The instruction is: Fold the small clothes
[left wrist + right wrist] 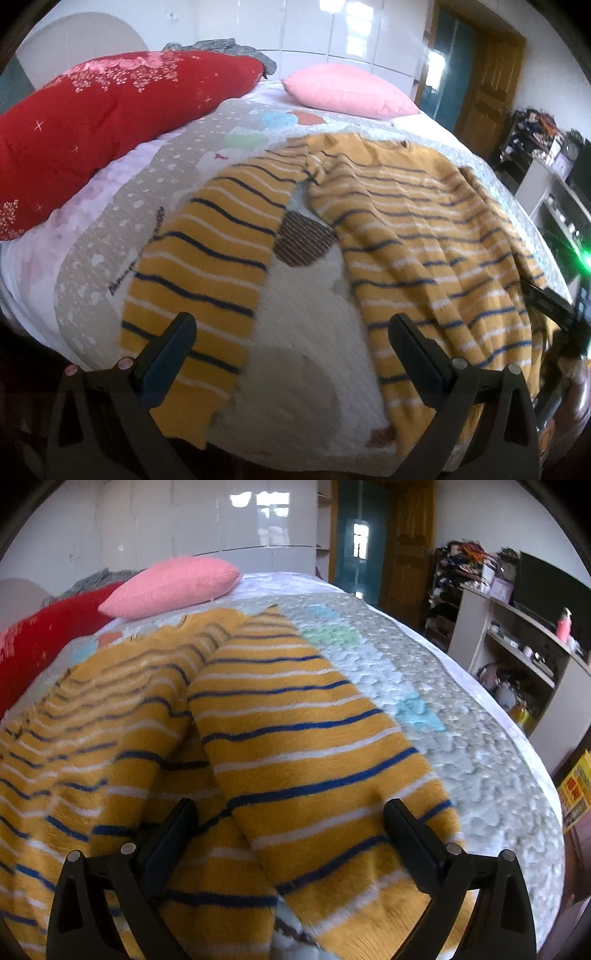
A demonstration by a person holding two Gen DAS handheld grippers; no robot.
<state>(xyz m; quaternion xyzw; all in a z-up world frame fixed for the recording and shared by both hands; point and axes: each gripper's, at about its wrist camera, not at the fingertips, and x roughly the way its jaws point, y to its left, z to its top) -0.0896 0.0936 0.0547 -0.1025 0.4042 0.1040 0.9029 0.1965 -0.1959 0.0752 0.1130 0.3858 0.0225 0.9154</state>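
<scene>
The striped yellow sweater (406, 229) lies spread flat on the quilted bedspread (306, 350), collar toward the pink pillow (343, 90), each sleeve running back toward us. Our left gripper (291, 354) hangs with jaws wide apart, one finger over the left sleeve cuff (192, 343). Our right gripper (288, 834), likewise spread and empty, straddles the right sleeve (303, 760), nearer its cloth.

Striped sweater (402, 221): mustard-yellow knit with navy and white stripes, lying spread flat, both sleeves extended; one sleeve cuff lies directly ahead of each gripper.
</scene>
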